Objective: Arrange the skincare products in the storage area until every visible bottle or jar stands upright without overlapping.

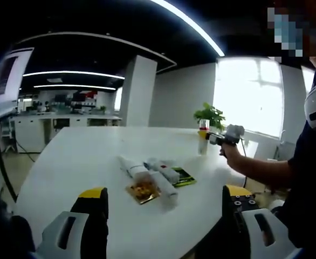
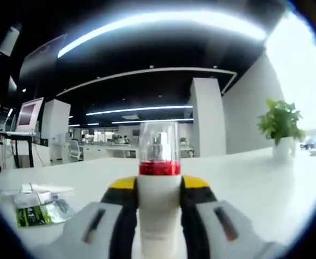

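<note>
A large open-plan room is seen, with a dark ceiling crossed by long curved light strips (image 1: pixel 187 24), a broad white pillar (image 1: pixel 138 90) and a bright window (image 1: pixel 247 94) along one side. White cabinets and desks (image 1: pixel 45 127) are lined up at the far end. Most of the left gripper view is taken up by a wide white table (image 1: pixel 82 178), bare and glossy. A potted green plant (image 1: pixel 209 116) is stood near its far edge. Near the table's middle, a cluster of skincare products (image 1: pixel 152 178) is laid flat: white tubes, a green sachet and a gold packet, touching and partly overlapping.

The left gripper (image 1: pixel 163 216) is held over the near table edge with its yellow-tipped jaws wide apart and nothing between them. The right gripper (image 2: pixel 157 210) is clamped on a white pump bottle (image 2: pixel 159 178) with a red collar and clear cap, held upright above the table.
</note>
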A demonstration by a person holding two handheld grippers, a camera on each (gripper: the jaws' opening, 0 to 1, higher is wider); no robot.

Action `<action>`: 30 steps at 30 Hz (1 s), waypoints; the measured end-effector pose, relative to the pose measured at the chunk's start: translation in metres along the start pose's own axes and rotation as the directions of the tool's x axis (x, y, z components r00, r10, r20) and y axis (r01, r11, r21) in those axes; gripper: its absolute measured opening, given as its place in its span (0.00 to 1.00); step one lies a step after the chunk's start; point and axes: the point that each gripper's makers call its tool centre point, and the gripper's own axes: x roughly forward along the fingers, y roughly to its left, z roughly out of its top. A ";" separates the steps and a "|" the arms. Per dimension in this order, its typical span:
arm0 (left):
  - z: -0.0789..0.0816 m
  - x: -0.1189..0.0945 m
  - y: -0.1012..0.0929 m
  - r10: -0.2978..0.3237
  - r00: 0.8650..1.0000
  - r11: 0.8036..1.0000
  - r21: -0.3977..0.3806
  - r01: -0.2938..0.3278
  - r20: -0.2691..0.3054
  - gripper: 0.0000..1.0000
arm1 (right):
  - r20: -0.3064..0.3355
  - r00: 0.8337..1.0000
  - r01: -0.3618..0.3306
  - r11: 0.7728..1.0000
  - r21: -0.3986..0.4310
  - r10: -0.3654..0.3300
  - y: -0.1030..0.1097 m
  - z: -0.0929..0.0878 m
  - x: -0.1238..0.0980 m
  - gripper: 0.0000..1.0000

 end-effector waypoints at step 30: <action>0.005 0.004 -0.003 -0.014 1.000 1.000 0.015 0.015 -0.005 0.88 | 0.012 1.000 0.027 0.999 -0.030 -0.027 -0.005 -0.007 -0.002 0.30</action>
